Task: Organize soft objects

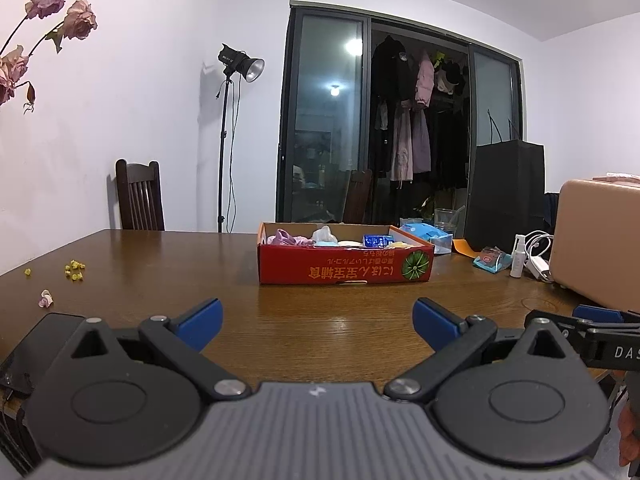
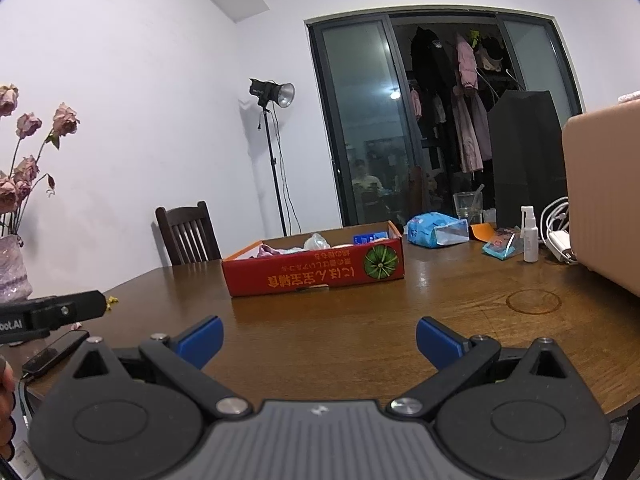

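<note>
A lived-in home room: a wooden bench (image 1: pixel 160 264) with a dark dining chair (image 1: pixel 140 196) behind it, coats hanging (image 1: pixel 412 120) past sliding glass doors beyond the bench, dried roses (image 2: pixel 28 148) at its left, and a studio lamp (image 1: pixel 240 66) by the wall.

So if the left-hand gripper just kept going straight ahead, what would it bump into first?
Most likely the red cardboard box. The left gripper is open, with bare table between it and the box's front wall. Depth is hard to judge in this fisheye view.
</note>
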{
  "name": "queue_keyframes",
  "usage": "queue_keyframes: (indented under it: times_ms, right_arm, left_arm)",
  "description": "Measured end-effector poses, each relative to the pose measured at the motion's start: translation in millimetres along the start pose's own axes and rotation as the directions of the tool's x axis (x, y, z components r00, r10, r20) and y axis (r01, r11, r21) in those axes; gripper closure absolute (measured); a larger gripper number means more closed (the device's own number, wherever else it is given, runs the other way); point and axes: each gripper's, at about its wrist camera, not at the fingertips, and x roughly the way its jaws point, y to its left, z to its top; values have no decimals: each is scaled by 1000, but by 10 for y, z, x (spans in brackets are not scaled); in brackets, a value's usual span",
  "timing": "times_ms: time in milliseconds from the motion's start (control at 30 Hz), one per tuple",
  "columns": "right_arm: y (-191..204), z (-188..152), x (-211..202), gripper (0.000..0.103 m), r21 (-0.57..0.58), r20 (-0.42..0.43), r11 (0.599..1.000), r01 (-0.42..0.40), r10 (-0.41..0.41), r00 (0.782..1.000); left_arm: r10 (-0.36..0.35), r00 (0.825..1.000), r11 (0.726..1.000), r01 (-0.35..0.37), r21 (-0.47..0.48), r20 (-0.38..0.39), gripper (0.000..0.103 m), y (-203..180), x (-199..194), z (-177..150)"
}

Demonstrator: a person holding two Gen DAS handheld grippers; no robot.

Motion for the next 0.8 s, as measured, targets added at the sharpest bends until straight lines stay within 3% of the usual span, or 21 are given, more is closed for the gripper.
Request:
queue_keyframes:
  times_ms: [800]
  right_arm:
    - [-22,-22,27,0,14,7,1000,12,-12,1000]
  left_arm:
    - [9,1000,1000,-9,6,21,0,46,-20,21]
